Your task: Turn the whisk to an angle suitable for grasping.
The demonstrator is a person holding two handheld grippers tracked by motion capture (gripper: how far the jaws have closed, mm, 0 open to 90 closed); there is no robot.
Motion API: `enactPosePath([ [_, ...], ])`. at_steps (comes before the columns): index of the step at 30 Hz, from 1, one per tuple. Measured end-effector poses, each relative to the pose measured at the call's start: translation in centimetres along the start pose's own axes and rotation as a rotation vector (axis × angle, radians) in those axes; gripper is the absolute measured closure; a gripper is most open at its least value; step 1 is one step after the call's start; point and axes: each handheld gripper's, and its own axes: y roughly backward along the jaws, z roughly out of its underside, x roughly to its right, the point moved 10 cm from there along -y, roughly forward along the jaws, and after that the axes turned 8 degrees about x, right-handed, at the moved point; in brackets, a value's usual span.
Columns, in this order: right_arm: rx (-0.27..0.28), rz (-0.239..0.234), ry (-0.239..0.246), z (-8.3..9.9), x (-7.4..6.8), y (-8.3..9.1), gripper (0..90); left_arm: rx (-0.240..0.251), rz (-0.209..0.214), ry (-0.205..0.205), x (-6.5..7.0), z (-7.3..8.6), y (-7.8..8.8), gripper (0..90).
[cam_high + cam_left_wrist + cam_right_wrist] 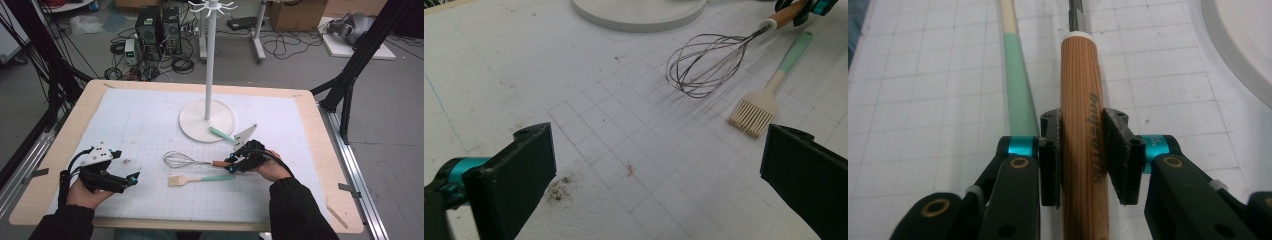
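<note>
A wire whisk (179,160) with a wooden handle (1080,100) lies on the white grid mat (140,130), its wires pointing left. My right gripper (232,162) is shut on that handle, with both black pads (1050,150) pressed against the wood. Just in front of the whisk lies a pastry brush (197,179) with a mint handle (1018,90). My left gripper (131,180) rests low at the mat's front left, open and with nothing between its wide-set jaws. In the left gripper view, the whisk (704,67) and the brush (764,100) lie ahead to the right.
A white hook stand (207,65) rises from its round base (192,122) at the mat's middle back. A second mint-handled utensil (221,134) leans on the base's front right edge. The wooden table edge (320,150) frames the mat.
</note>
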Motion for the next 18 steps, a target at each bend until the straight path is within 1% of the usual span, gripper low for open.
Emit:
enactPosePath([
  [1,-0.012,0.005,-0.003,0.2,0.0,-0.1,69.9,-0.001,0.000,0.000,0.0,0.0,0.0,1.8],
  [2,-0.012,0.005,-0.003,0.2,0.0,-0.1,69.9,-0.001,0.000,0.000,0.0,0.0,0.0,1.8],
  [3,-0.030,0.000,-0.011,0.5,0.0,-0.4,69.8,-0.001,0.001,0.000,0.0,0.0,0.0,1.8],
  [4,-0.030,0.000,-0.011,0.5,0.0,-0.4,69.8,-0.003,0.004,-0.005,0.0,0.0,0.0,1.8],
  [6,-0.054,0.006,-0.010,0.8,0.1,-0.8,69.6,0.001,0.001,0.001,0.0,0.0,0.0,1.8],
  [7,-0.047,0.007,-0.006,0.7,0.1,-0.8,69.5,0.001,0.000,0.004,0.0,0.0,0.0,1.8],
  [8,-0.046,0.002,-0.018,0.7,0.1,-0.8,69.4,0.001,0.000,0.004,0.0,0.0,0.0,1.8],
  [11,-0.044,0.002,-0.022,0.6,0.1,-1.0,68.5,0.000,0.002,0.000,0.0,0.0,0.0,1.8],
  [14,-0.044,0.002,-0.019,0.5,0.1,-1.1,68.4,0.001,0.002,-0.001,0.0,0.0,0.0,1.8],
  [15,-0.034,0.011,-0.021,0.3,0.2,-1.3,65.4,0.001,0.002,-0.001,0.0,0.0,0.0,1.8],
  [18,-0.033,0.015,-0.017,0.1,0.2,-1.6,65.0,0.001,0.002,-0.001,0.0,0.0,0.0,1.8],
])
